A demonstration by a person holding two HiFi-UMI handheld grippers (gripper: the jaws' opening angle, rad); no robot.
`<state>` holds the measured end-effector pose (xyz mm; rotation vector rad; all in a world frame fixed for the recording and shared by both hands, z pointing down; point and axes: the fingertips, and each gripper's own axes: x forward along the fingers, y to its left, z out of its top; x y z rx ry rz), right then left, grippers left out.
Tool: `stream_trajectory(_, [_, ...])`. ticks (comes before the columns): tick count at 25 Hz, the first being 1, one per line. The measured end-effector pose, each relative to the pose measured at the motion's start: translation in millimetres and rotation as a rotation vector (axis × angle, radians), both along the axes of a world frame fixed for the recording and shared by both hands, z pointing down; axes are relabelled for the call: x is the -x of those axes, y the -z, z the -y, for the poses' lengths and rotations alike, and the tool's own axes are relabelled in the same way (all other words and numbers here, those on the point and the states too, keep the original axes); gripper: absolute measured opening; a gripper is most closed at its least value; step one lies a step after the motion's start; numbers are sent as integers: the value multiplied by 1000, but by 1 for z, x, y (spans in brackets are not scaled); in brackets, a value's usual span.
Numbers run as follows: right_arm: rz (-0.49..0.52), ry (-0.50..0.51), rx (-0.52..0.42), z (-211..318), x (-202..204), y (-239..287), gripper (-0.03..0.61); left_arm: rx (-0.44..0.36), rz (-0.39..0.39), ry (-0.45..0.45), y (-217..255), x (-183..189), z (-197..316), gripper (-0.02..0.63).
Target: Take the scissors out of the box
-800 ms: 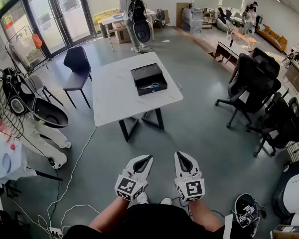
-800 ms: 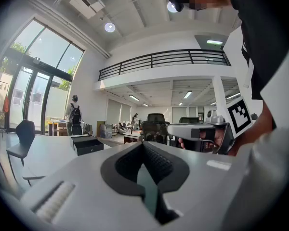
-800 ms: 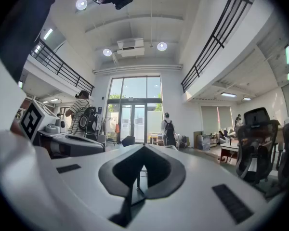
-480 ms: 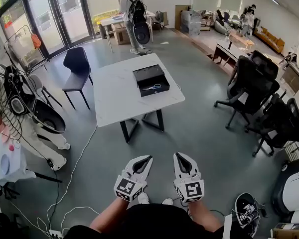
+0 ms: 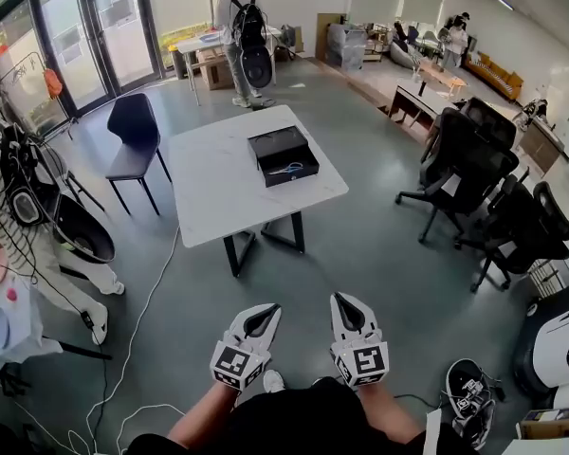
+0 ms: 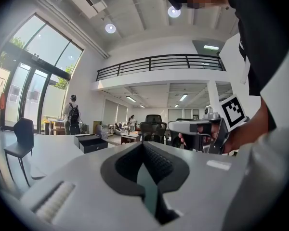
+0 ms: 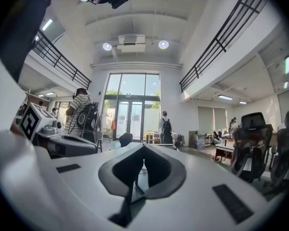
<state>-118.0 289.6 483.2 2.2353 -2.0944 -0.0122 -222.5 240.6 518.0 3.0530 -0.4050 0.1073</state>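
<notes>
Scissors (image 5: 287, 169) lie in black box (image 5: 274, 143) on white table (image 5: 215, 192), upper centre of frame. Left gripper (image 5: 268, 310) & right gripper (image 5: 340, 300), bottom centre: both closed, empty, well apart from table.

Your left gripper (image 5: 273, 309) and right gripper (image 5: 340, 298) are white with black inner linings, and each cube shows black-and-white square markers. The box (image 5: 277, 144) is black, the scissors (image 5: 286, 169) have blue handles, the table (image 5: 209, 183) is white, and the floor (image 5: 360, 245) is grey.

No lettering, label, brand or number can be read in any view.
</notes>
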Motion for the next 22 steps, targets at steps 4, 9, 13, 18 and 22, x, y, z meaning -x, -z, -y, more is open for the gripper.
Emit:
stream_trajectory(4, [7,-52,7,-6,-12,-1,8,11,-4,-6,-4,-2,7,9])
stream_trajectory(9, [20,-76,21,2,-26,-6,8,-35,-26,-24,12,-20,20,9])
stream_trajectory(13, [25,-53,6,16,-42,-5,8,-63,-31,5,23,-41,45,9])
stream_trajectory(18, [-2,-8,6,39,-74,-3,8,-54,-19,49,26,-74,70,9])
stream_trajectory(22, [-8,23,8,57,-110,-2,8,-61,-23,85,32,-108,94,9])
